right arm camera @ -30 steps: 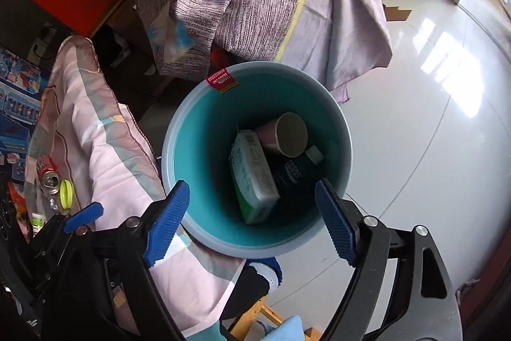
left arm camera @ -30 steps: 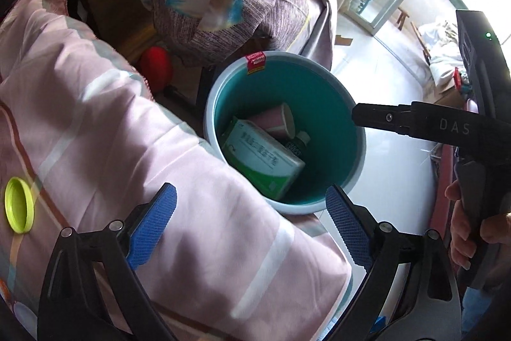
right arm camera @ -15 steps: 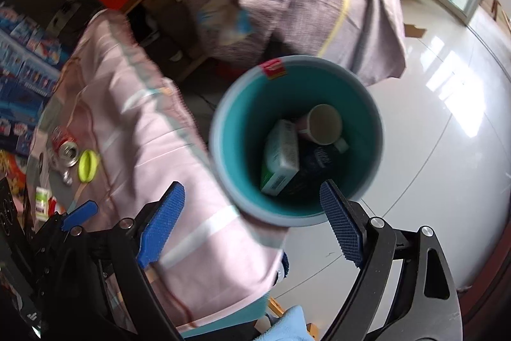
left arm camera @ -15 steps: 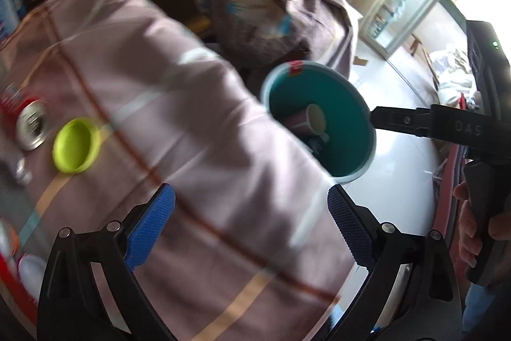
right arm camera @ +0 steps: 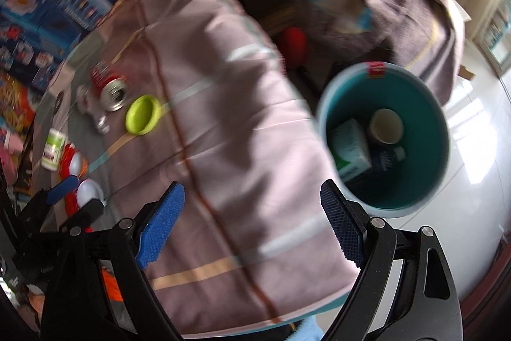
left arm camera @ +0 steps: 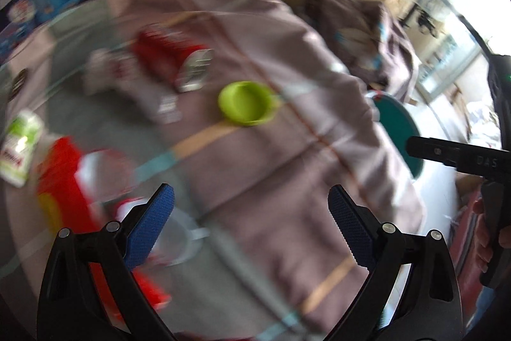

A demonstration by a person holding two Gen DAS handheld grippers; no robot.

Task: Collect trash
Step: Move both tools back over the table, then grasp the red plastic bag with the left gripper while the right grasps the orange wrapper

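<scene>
A teal bin point(right arm camera: 428, 130) stands on the floor beside the table and holds a green-white box point(right arm camera: 349, 149), a paper cup point(right arm camera: 385, 126) and a dark bottle point(right arm camera: 385, 160). On the glass-topped table lie a lime green lid point(left arm camera: 246, 103) point(right arm camera: 142, 114), a red can on its side point(left arm camera: 172, 59) point(right arm camera: 107, 87), a small white-green bottle point(left arm camera: 19, 146) point(right arm camera: 53, 149) and red packaging point(left arm camera: 64, 178). My left gripper point(left arm camera: 249, 226) is open and empty above the table. My right gripper point(right arm camera: 252, 226) is open and empty, over the table edge left of the bin.
A pink striped cloth point(right arm camera: 230, 123) covers the table under glass. A purple-grey cloth point(right arm camera: 383, 2) drapes over furniture behind the bin. Blue boxes point(right arm camera: 48, 21) stack at the far left. White tiled floor point(right arm camera: 472, 123) lies to the right.
Both grippers have swung left, away from the bin and over the table. The lime lid, can and other trash have come into view. Both stay open and empty.
</scene>
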